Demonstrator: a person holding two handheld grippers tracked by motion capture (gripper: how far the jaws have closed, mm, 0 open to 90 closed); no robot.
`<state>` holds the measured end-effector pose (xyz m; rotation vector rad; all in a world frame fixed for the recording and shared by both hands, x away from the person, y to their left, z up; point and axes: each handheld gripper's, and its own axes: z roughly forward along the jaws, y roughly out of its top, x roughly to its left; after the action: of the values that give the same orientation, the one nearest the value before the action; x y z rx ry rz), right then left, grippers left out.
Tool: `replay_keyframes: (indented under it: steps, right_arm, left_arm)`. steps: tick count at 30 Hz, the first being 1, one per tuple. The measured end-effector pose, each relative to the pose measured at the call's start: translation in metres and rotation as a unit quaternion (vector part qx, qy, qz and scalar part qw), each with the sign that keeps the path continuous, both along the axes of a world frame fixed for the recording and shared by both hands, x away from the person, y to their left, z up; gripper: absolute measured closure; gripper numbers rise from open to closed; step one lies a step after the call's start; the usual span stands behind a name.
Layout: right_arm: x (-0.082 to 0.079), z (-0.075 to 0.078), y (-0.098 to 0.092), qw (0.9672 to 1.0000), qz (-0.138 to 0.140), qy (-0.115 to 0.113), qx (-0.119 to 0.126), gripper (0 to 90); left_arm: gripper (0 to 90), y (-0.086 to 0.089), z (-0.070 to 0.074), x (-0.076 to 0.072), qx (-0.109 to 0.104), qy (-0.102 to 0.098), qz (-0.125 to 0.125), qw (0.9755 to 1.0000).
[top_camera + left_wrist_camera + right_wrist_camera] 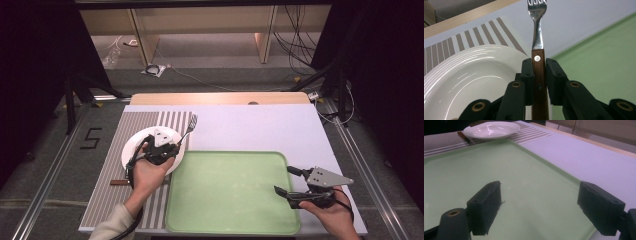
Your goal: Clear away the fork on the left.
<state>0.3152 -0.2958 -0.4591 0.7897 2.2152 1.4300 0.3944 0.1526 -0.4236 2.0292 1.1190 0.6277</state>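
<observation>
Over the desk's left half, high view, the left gripper [176,144] lifts a fork [189,128] above the white plate [131,145]. Left gripper view: jaws pinch its wooden handle. Right gripper view: the right gripper [539,207] spreads wide above the green tray [474,167].

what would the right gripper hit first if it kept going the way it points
Likely the green tray. The right gripper points left across it with jaws open, and the tray floor lies ahead. If it stays level above it, the plate is next, though height is unclear.
</observation>
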Motion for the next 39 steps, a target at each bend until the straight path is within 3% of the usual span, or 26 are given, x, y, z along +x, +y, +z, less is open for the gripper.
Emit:
replay_keyframes:
  steps: [16,27,39]
  right_arm:
    - [-0.001,0.000,0.001,1.0000,0.003,0.002,0.000,20.2]
    - [-0.001,0.000,0.001,1.0000,0.001,0.002,-0.001,20.2]
    - [-0.001,0.000,0.001,1.0000,0.003,0.001,0.001,20.3]
  left_arm:
    - [77.0,-0.010,-0.008,-0.037,-0.013,0.018,-0.019,0.9996]
    - [77.0,-0.022,-0.018,-0.064,-0.020,0.043,-0.046,0.9978]
    - [77.0,-0.031,-0.030,-0.075,-0.013,0.062,-0.057,0.9963]
